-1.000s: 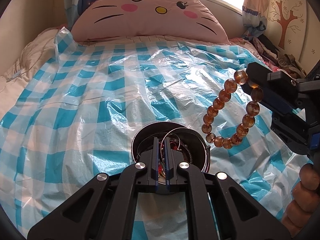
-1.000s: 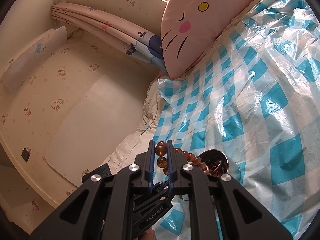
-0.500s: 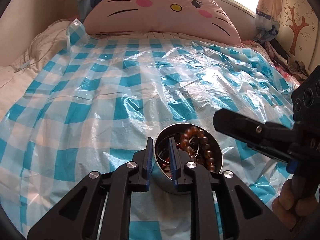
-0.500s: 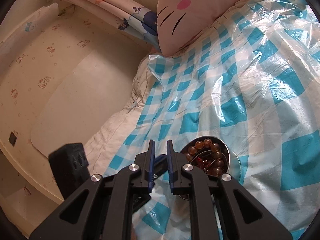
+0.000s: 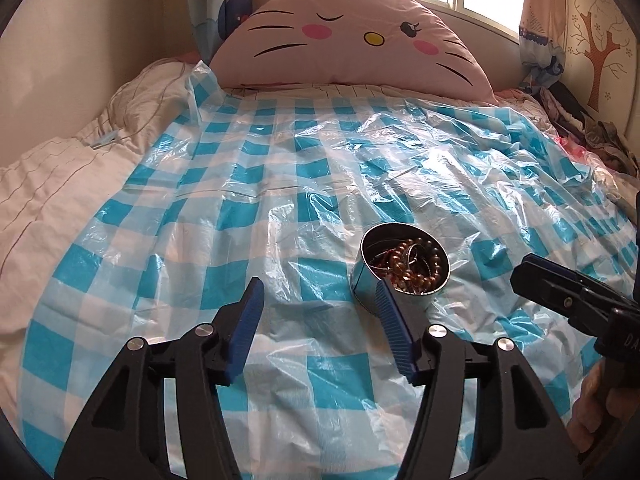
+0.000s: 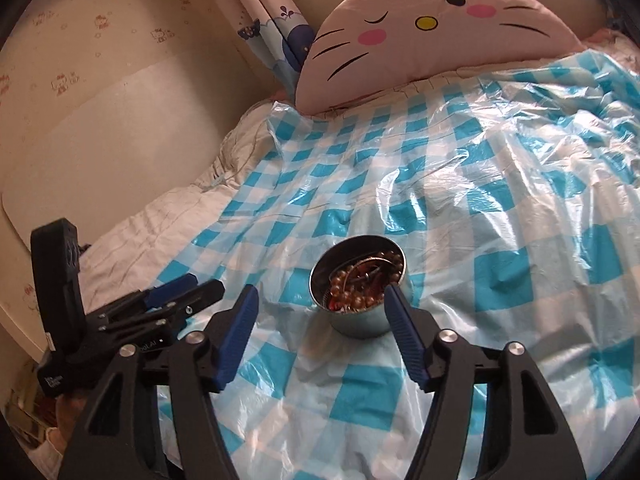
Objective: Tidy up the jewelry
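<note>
Left gripper [image 5: 320, 292]: ribbed blue pads spread wide, nothing between them. Beneath, crinkled glossy plastic sheet [image 5: 248, 216], blue-and-white check. Round metal tin [image 5: 394, 290] sits on the sheet just ahead of both grippers, holding the amber bead bracelet [image 5: 408, 268] and thin wire bangles. Right gripper [image 6: 320, 292]: fingers parted, empty. Small print on the gripper body, unreadable.

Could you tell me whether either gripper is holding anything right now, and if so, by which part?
Nothing is held. The left gripper and right gripper both have open, empty jaws; the bead bracelet lies in the metal tin.
</note>
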The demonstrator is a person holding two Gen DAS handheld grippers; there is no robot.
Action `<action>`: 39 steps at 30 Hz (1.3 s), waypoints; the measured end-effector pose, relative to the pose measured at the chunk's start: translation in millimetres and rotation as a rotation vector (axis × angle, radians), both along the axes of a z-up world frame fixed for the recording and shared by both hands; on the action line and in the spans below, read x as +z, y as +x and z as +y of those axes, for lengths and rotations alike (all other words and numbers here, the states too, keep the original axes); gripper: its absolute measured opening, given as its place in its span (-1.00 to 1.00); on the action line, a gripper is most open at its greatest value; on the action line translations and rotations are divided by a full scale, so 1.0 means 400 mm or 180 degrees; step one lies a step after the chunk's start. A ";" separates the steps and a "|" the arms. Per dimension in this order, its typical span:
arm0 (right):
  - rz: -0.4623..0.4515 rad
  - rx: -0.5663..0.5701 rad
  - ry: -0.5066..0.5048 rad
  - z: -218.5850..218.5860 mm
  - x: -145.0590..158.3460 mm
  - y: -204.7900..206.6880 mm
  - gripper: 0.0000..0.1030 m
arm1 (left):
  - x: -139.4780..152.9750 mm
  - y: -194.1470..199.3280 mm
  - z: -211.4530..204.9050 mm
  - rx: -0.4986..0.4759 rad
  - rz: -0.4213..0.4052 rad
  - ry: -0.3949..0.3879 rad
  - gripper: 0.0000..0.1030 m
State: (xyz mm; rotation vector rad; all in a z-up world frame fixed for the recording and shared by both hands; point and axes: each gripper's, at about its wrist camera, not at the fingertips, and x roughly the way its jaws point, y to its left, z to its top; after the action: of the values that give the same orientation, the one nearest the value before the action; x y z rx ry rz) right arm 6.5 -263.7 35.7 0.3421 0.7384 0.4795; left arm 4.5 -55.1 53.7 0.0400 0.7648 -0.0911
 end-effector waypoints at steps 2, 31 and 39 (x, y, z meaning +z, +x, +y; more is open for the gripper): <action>-0.0043 -0.0087 -0.0261 -0.007 0.016 -0.061 0.41 | 0.011 -0.046 -0.010 -0.0036 -0.0028 0.0082 0.27; -0.0273 -0.0948 -0.0872 -0.104 0.006 -0.334 0.85 | 0.002 -0.339 -0.030 -0.0158 -0.0251 -0.0050 0.85; -0.0340 -0.0920 -0.1000 -0.087 0.007 -0.338 0.85 | -0.026 -0.314 0.027 0.0041 -0.0088 -0.0136 0.85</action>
State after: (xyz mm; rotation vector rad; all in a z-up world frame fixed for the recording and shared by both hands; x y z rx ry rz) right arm -128.5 -298.7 38.5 0.1237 0.6358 0.1040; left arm -121.0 -44.3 43.2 -0.0043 0.7353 -0.0944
